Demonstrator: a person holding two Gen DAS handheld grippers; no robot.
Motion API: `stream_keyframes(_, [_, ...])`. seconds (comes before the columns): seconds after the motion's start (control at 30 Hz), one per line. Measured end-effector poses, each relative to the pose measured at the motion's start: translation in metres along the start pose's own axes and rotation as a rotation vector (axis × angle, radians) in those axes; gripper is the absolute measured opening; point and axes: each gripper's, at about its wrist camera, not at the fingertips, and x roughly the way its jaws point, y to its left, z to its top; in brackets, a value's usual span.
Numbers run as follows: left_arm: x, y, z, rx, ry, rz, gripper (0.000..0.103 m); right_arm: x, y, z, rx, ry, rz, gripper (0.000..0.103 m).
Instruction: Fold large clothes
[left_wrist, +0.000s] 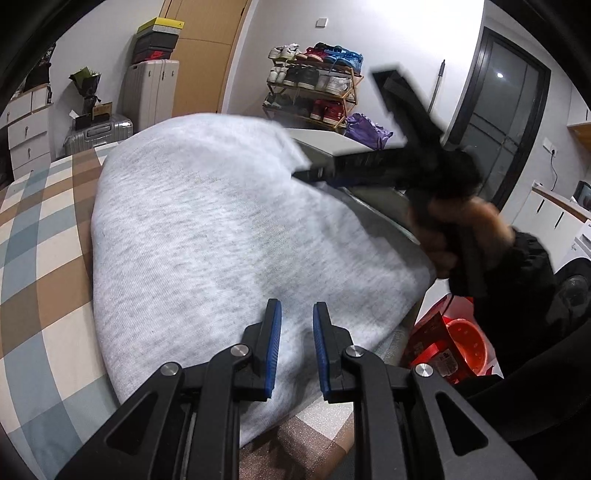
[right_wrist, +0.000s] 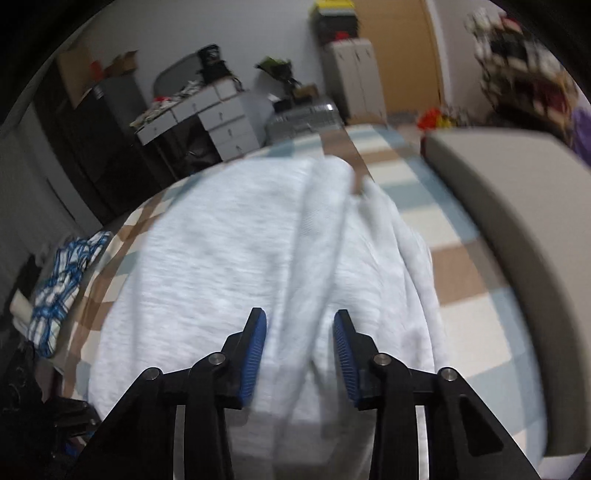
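Now the grey sweatshirt lies folded on the checked bed. Both the left gripper and right gripper hover with jaws apart, holding nothing; next likely comes regripping an edge for another fold.

Sweatshirt on checked bedspread, shoe rack behind (against wall), suitcases behind left.

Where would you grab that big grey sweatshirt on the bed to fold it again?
Probably the raised ridge of cloth running down the grey sweatshirt, from above, one finger each side. It stands proud of the checked bedsheet, so the right hand-held gripper, open just over it, could pinch it.
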Motion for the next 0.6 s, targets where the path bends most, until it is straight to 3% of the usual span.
stream_keyframes(0.07, [0.000,-0.001,-0.001,0.005,-0.001,0.005,0.012,-0.004,-0.002,-0.002,0.014,-0.011,0.010,0.035])
stream_keyframes(0.2, [-0.002,0.000,-0.001,-0.008,0.005,0.000,0.012,-0.046,0.023,0.005,-0.055,-0.120,-0.088,0.045])
stream_keyframes(0.3, [0.000,0.001,0.001,-0.003,0.006,-0.006,0.012,-0.072,0.048,0.006,-0.116,-0.194,0.004,0.047])
stream_keyframes(0.37, [0.000,0.001,0.002,-0.006,0.008,-0.007,0.012,-0.066,0.072,0.003,-0.173,-0.174,0.104,0.050])
stream_keyframes(0.43, [-0.001,0.002,0.003,-0.012,0.010,-0.011,0.012,-0.040,0.086,-0.004,-0.223,-0.098,0.149,0.050])
stream_keyframes(0.5, [-0.002,0.004,0.004,-0.017,0.012,-0.021,0.012,-0.004,0.084,-0.014,-0.248,-0.014,0.055,0.048])
stream_keyframes(0.6, [-0.008,0.006,0.007,-0.036,0.018,-0.051,0.012,-0.010,0.070,-0.025,-0.216,-0.043,0.069,0.048])
